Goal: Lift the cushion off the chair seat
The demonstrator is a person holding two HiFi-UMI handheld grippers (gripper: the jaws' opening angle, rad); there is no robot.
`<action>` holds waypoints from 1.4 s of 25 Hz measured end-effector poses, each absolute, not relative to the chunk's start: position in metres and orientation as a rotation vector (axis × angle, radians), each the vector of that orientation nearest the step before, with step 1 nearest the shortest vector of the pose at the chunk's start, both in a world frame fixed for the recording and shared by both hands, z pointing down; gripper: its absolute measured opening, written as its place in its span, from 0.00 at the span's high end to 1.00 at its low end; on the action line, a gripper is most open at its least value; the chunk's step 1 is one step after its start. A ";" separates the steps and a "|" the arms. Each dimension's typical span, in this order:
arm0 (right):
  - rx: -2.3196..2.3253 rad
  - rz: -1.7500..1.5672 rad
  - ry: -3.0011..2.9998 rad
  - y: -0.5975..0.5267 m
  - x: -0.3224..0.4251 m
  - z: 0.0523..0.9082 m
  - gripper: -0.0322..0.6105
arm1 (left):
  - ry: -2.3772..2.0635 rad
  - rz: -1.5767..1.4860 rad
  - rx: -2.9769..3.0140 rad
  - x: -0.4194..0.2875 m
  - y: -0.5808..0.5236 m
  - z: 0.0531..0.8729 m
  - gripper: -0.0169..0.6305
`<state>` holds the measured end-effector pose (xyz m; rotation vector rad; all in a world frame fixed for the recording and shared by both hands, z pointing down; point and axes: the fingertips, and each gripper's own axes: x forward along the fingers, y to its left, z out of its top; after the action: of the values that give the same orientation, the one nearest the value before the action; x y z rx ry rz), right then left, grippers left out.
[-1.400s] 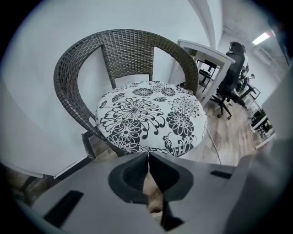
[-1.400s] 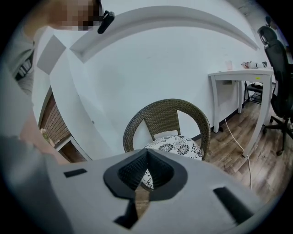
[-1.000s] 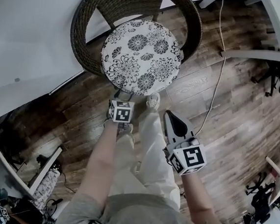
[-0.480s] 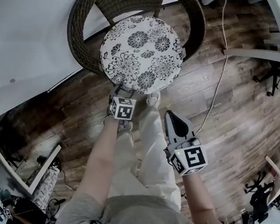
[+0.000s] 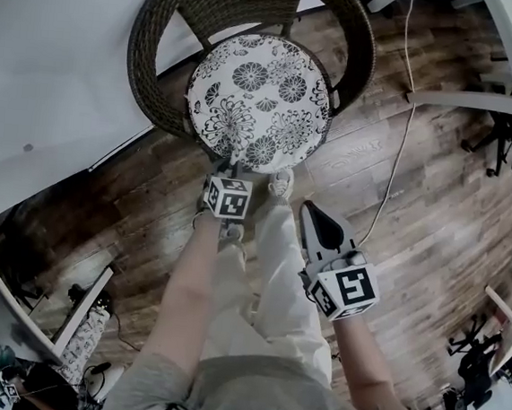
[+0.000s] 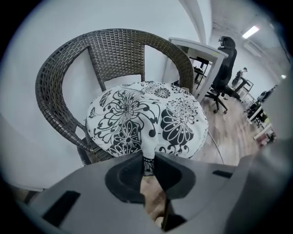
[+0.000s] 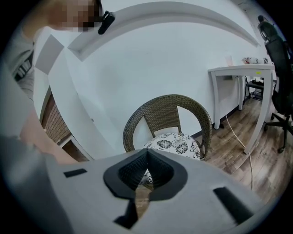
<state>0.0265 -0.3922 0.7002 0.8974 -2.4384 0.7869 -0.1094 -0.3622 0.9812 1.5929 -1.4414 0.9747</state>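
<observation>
At far left, a white wall [image 5: 53, 63]. Against it stands the chair [image 5: 160, 28]: dark woven wicker, hoop back, open weave.

On its seat lies the cushion [image 5: 259, 96], round, soft and thin, white cloth with a black flower print.

Below it the left tool [image 5: 230, 170] has just been closing its jaws. They pinch a small fold of the cushion's front edge, cloth between them and the gap narrow.

Risks, as I judge them:
- The bite is thin and right at the hem, so the cloth may slip out once the weight comes on.
- The limp far side may drag and catch on the wicker.

Further right the right tool [image 5: 314, 216] hangs over the plank floor [image 5: 416, 224], jaws together and holding nothing, well apart from the chair.
</observation>
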 end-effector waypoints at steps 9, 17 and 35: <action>0.932 0.721 -2.487 -0.387 0.014 0.649 0.95 | -1.418 0.904 1.653 -0.105 -0.351 0.920 0.91; 0.959 0.648 -2.542 -0.365 0.001 0.595 0.95 | -1.443 0.834 1.696 -0.111 -0.331 0.847 0.92; 1.097 0.476 -2.599 -0.291 0.012 0.493 0.95 | -1.495 0.698 1.851 -0.109 -0.278 0.700 0.92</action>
<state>0.0121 -0.2908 0.4927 1.0973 -2.5986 0.4761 -0.1095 -0.2784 0.6998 1.8509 -1.4945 0.6978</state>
